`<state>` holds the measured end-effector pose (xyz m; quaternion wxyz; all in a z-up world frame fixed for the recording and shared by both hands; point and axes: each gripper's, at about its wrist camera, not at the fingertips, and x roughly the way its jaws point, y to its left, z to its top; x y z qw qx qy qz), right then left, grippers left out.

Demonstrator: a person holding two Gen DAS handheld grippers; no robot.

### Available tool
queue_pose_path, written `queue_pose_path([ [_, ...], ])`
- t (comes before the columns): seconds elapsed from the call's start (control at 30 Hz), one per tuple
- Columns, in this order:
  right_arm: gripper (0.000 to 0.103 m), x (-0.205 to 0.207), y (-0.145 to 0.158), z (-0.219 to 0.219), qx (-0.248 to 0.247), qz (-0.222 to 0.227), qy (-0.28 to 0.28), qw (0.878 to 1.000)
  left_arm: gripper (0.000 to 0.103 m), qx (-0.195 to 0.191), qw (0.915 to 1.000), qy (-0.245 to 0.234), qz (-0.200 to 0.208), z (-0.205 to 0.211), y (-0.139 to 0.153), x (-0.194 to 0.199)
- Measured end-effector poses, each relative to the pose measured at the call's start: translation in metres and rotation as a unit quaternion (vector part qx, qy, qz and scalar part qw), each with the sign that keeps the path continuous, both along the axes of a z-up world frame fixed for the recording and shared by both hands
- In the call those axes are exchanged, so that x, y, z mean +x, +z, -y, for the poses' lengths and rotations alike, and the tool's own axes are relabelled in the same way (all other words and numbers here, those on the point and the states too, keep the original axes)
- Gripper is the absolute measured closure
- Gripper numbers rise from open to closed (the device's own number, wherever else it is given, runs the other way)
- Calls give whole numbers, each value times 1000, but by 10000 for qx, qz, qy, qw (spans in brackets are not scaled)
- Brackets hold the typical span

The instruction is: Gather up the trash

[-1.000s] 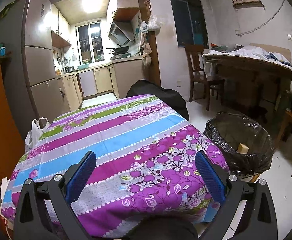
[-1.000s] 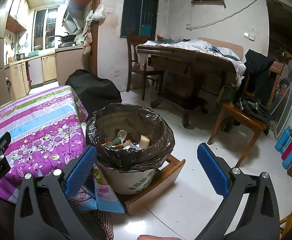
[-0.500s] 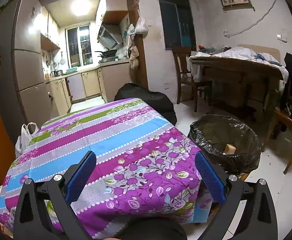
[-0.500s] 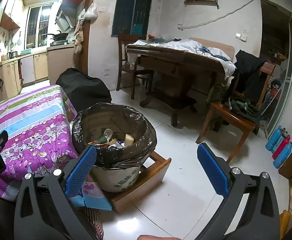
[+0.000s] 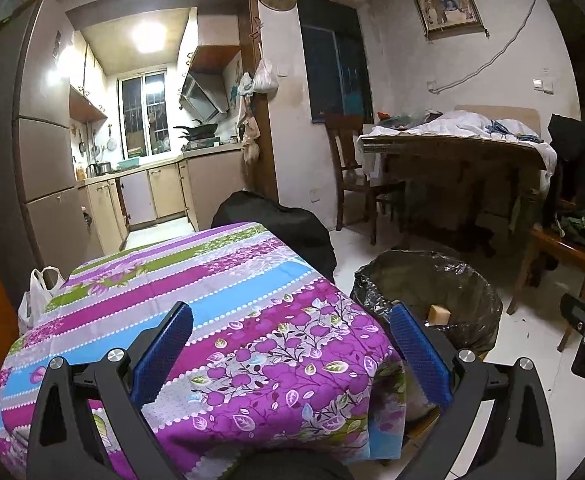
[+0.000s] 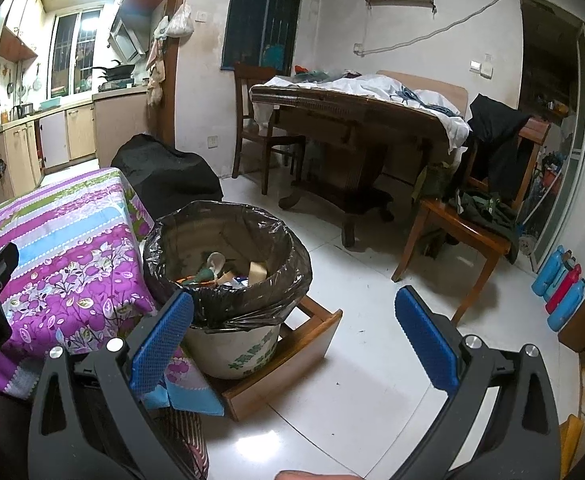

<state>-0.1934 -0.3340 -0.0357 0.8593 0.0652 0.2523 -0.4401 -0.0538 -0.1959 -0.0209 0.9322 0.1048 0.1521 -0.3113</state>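
As both views sit farther back, right gripper [image 6: 294, 330] empty, trash bin [image 6: 228, 264] lower-left.

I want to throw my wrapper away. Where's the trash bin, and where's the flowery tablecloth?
trash bin [image 6: 228, 312], right wrist view, black liner at the near rim.
flowery tablecloth [image 5: 228, 304], left wrist view, blue stripe on top.

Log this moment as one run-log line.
left tongs: open, empty, over floral tablecloth | right tongs: open, empty | trash bin: black liner, holds trash, beside table | no trash seen on the tablecloth
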Motion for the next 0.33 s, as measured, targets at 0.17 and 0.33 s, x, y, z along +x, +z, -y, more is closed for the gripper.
queue_pose_path([
  [0.17,5,2,0,-5,-23,13,16,10000,5,62,10000,-28,-35,0,-1,0],
  [0.33,5,3,0,-7,-21,-12,39,10000,5,57,10000,-6,-27,-4,0,0],
])
